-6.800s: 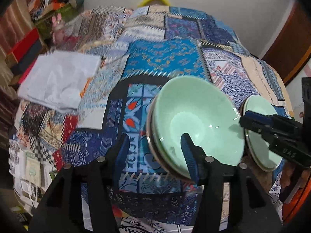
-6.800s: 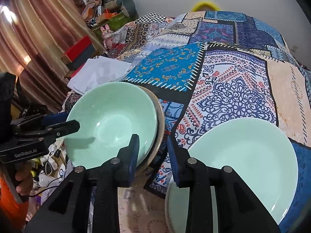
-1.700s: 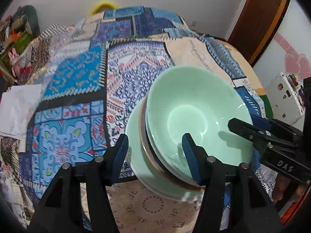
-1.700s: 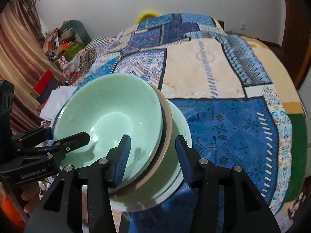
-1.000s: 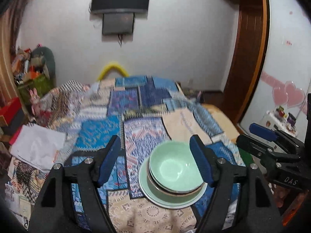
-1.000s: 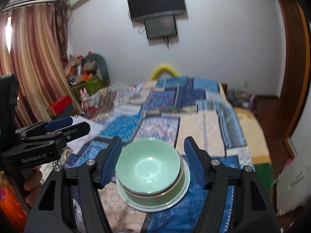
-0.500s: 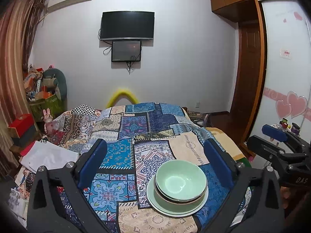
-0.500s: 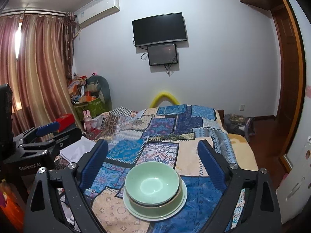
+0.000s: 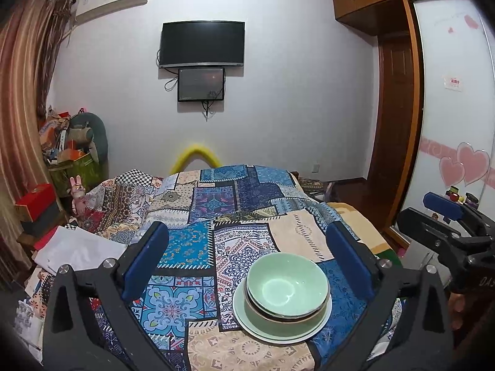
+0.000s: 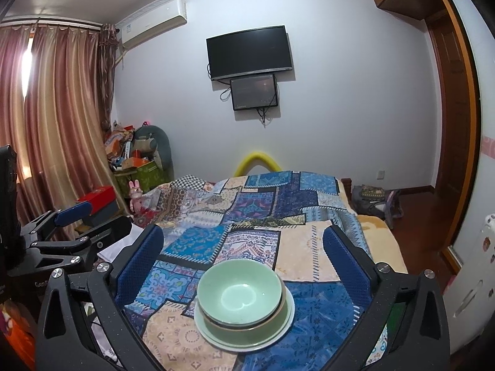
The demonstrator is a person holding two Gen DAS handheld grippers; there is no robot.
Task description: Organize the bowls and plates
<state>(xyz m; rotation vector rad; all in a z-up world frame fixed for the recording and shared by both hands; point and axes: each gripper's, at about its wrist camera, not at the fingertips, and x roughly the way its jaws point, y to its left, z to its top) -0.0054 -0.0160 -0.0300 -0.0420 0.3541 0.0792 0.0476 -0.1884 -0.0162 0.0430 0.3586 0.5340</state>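
Stack location: green bowls (image 9: 287, 287) sit nested on green plates (image 9: 278, 330), all resting on the patchwork bedspread (image 9: 216, 204) near the foot of the bed; no desk carries them.
Left gripper (image 9: 247, 262): fingers spread wide, grasping nothing, held above and well apart from the stack.
Right gripper (image 10: 244, 259): fingers spread wide, grasping nothing, also well apart from the stack.
Task status: judged complete or nearly so, since bowls sit inside one another on top of the plates.
Orientation: bowls open upward, rims level or very slightly tilted; the exact tilt cannot be told.
Long axis: the stack is round, so no horizontal long axis exists; its only axis runs vertically through the bowl centres.
Offset: the bowls sit toward one side of the plates rather than dead centre, leaving a wider plate rim visible on the near-left in the left wrist view.
Risk 1: soft bedding gives under load; pressure on the mattress nearby could tip the stack.
Risk 2: off-centre bowls could slide across the glazed plates if the bed is jolted.
Risk 3: the stack lies near the bed's foot, so a slide could carry it over the edge.
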